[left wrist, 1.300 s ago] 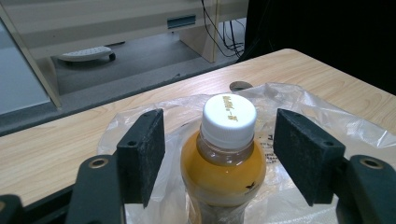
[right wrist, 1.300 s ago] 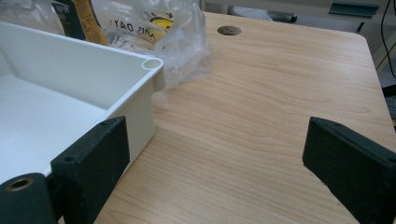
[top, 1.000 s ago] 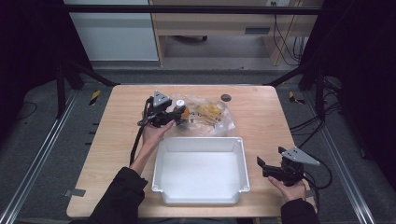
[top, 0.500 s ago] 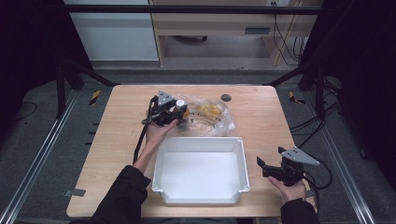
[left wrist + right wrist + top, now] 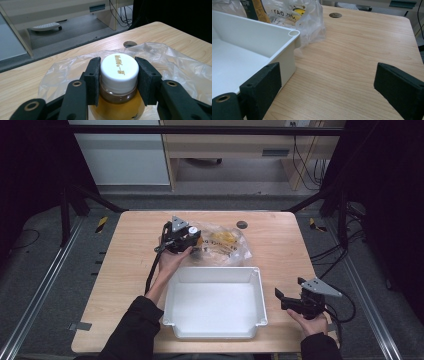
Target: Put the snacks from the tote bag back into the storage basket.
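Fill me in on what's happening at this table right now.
A person works with a hand-held gripper in each hand. The left hand-held gripper is shut on the white cap of a bottle of amber liquid, over a clear plastic bag at the far side of the table. The right hand-held gripper rests open beside an empty white bin.

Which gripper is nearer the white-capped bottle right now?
Left. The left gripper is clamped on the bottle at its cap; the right gripper sits open beside the white bin, well away.
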Demonstrator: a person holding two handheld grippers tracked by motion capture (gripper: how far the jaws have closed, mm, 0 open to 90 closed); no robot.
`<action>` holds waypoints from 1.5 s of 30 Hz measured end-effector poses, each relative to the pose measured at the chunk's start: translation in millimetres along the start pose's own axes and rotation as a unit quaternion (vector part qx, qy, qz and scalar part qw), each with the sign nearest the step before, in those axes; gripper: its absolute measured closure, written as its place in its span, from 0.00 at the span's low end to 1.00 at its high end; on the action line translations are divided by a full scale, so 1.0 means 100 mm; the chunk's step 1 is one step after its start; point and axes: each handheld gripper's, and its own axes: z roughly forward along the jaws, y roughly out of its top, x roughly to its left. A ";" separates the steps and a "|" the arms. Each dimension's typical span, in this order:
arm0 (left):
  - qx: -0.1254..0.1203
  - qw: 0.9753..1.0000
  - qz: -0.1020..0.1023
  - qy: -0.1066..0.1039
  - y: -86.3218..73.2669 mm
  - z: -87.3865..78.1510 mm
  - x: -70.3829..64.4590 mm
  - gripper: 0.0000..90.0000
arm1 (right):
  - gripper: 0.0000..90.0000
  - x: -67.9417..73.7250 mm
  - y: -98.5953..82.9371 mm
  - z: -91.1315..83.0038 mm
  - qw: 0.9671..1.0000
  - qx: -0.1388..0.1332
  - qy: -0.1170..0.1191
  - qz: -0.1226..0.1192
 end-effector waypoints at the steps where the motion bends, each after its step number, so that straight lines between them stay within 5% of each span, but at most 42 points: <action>1: 0.000 1.000 0.000 0.001 0.00 0.00 0.00 0.64 | 0.09 0.00 0.00 0.00 1.000 -0.001 0.000 -0.001; 32: -0.006 1.000 -0.025 -0.002 0.09 -0.12 -0.01 0.65 | 0.09 -0.01 0.00 0.00 1.000 0.000 -0.001 0.000; 45: -0.021 0.999 -0.033 0.022 0.15 -0.26 0.06 0.65 | 0.09 0.00 0.00 0.00 1.000 0.001 -0.001 -0.001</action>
